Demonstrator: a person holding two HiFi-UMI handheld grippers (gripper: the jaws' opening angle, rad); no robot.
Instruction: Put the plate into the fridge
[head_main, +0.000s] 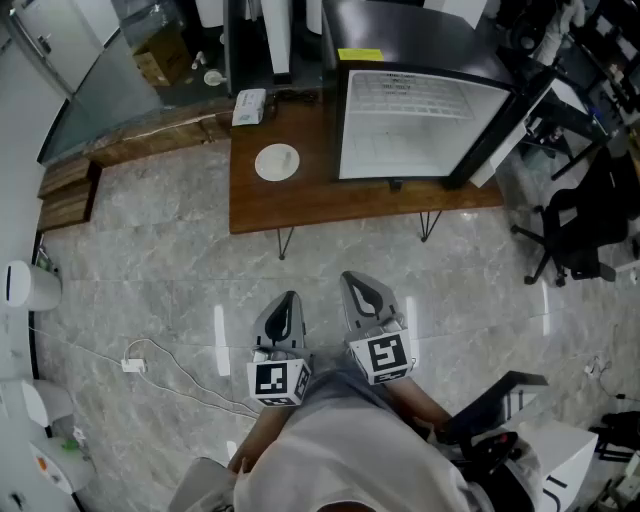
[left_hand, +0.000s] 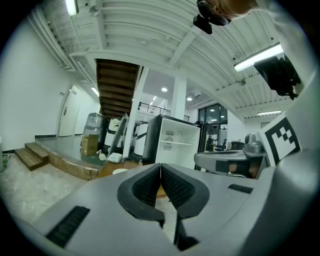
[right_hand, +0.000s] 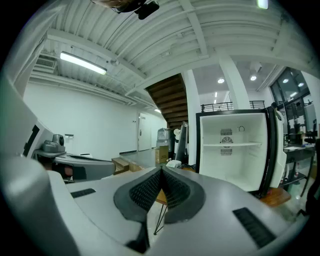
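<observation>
Left hand-held gripper (head_main: 288, 301): held low in front of the person's body over the marble floor (head_main: 150, 260). Its jaws are pressed together with nothing between them, and its own view (left_hand: 160, 170) shows the ribbed pads meeting in a single seam.
Right hand-held gripper (head_main: 358, 286): just beside the left one and level with it. Its jaws are also pressed together and hold nothing, as its own view (right_hand: 161, 173) makes plain.
Plate (head_main: 277, 162): small, white and round, lying flat on the wooden surface (head_main: 300, 200), on the left part and well apart from both grippers. In the left gripper view it is only a pale sliver (left_hand: 120, 171) above the gripper body.
Fridge (head_main: 420, 125): a compact one standing on the same surface to the right of the plate, with a gap between them. The white inside with one shelf faces the person (right_hand: 240, 145).
Fridge door (head_main: 495, 130): black, swung wide open on the right side.
Tissue box (head_main: 249, 106): at the back left edge of the surface, behind the plate.
Cable (head_main: 170, 375): white, trailing over the floor to the left of the person.
Office chair (head_main: 575, 230): black, at the right, beyond the surface's end.
</observation>
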